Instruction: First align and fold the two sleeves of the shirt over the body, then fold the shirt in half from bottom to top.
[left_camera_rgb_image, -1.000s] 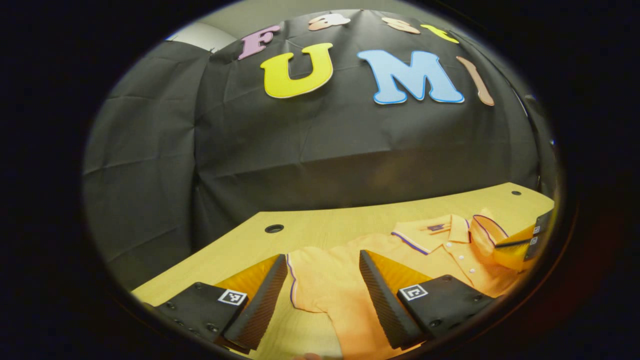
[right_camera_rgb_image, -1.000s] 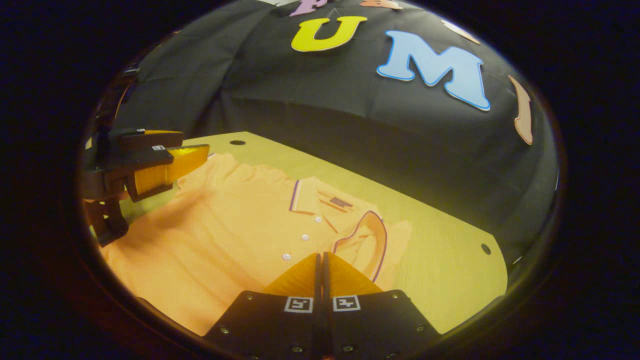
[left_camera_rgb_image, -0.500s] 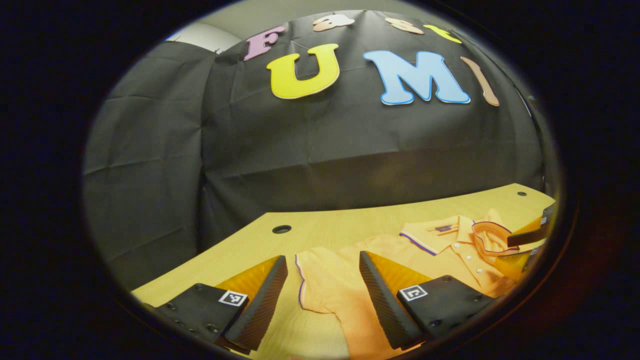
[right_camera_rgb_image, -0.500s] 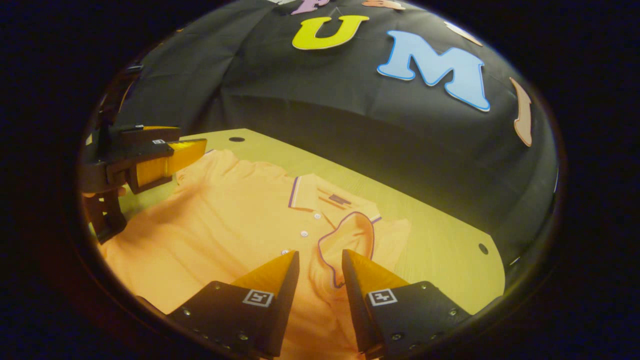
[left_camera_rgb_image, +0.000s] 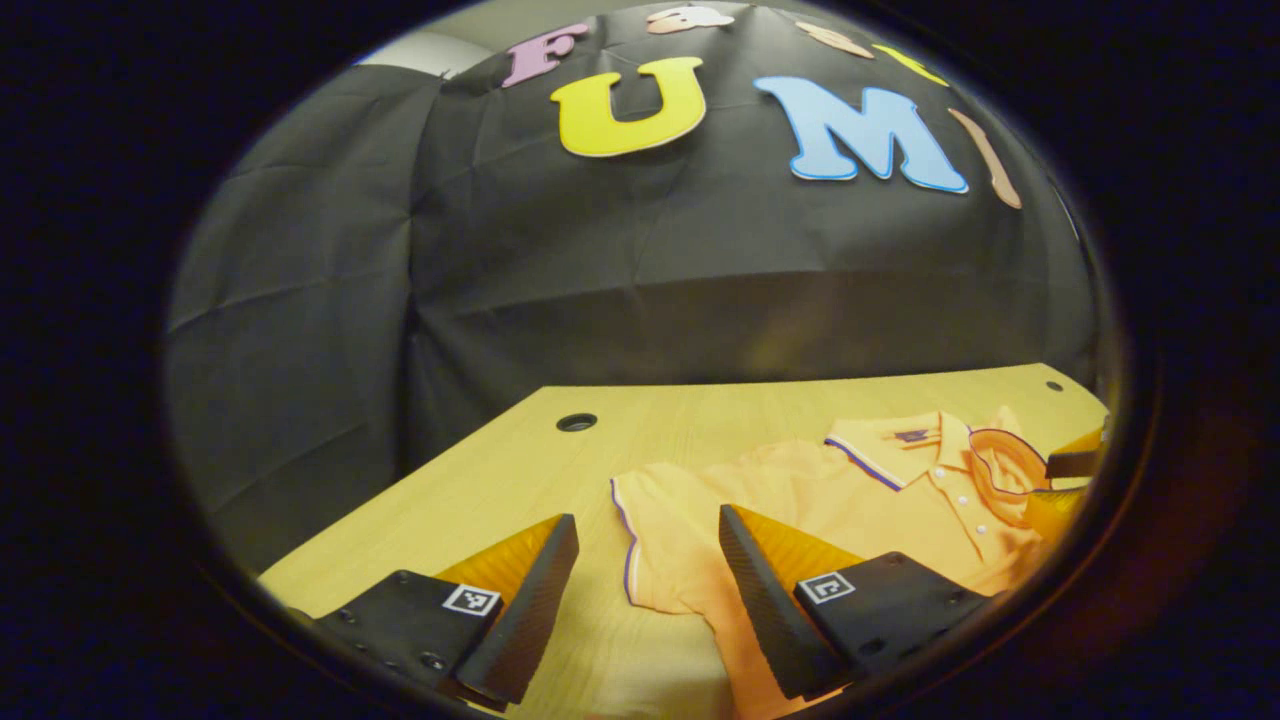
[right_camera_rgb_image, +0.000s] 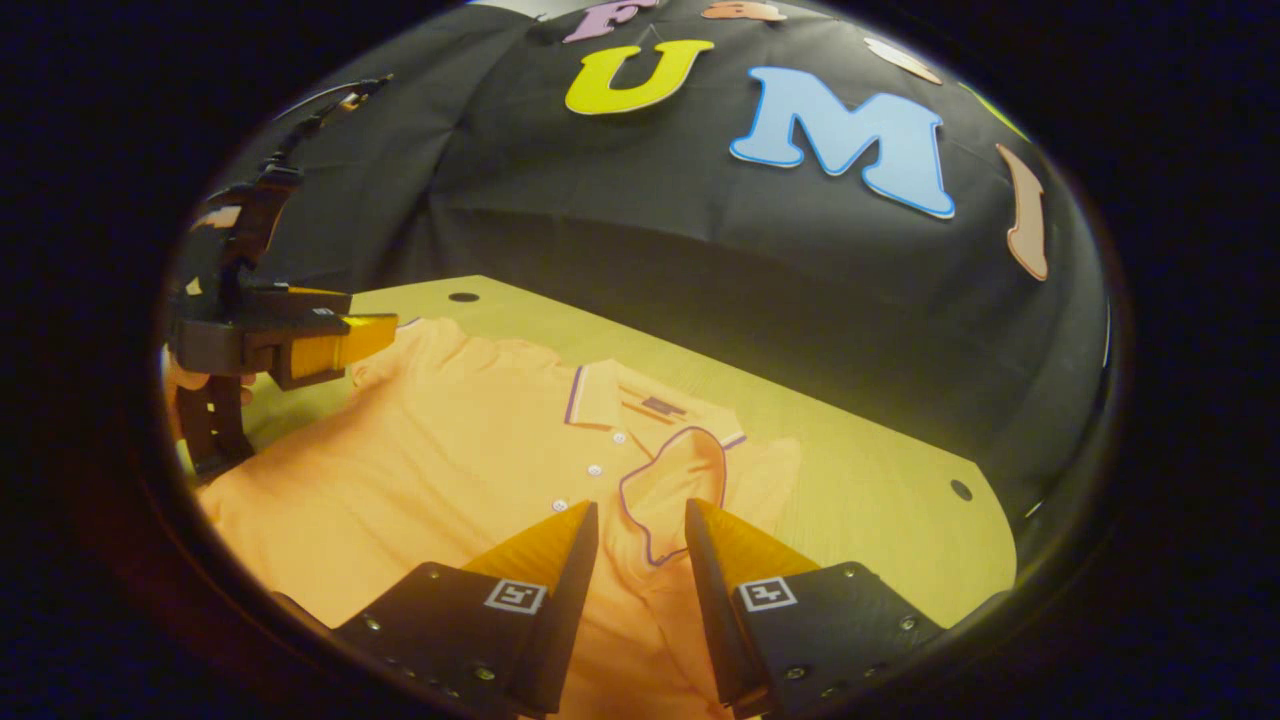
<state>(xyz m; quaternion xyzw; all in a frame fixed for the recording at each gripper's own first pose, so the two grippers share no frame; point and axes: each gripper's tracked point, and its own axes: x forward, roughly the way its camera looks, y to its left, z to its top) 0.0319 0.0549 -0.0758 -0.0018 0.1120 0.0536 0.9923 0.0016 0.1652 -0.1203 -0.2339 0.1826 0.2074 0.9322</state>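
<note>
An orange polo shirt (right_camera_rgb_image: 450, 450) lies face up on the wooden table (right_camera_rgb_image: 880, 500), collar toward the wall. One sleeve (right_camera_rgb_image: 670, 480) is folded over the chest beside the buttons. My right gripper (right_camera_rgb_image: 640, 515) hovers open just above that folded sleeve, holding nothing. The other sleeve (left_camera_rgb_image: 670, 540) lies flat and spread out, with a dark trim on its cuff. My left gripper (left_camera_rgb_image: 648, 530) is open over this sleeve, with nothing between its fingers. The left gripper (right_camera_rgb_image: 310, 345) also appears at the left of the right gripper view, held by a hand.
The table (left_camera_rgb_image: 500, 490) has round cable holes (left_camera_rgb_image: 577, 422) near its far edge and another hole (right_camera_rgb_image: 961, 490) at the right. Black cloth forms the wall behind. Bare wood lies to the left of the shirt.
My right gripper went from shut on the sleeve to open, leaving the sleeve lying on the chest. The left gripper drifted slightly, staying open.
</note>
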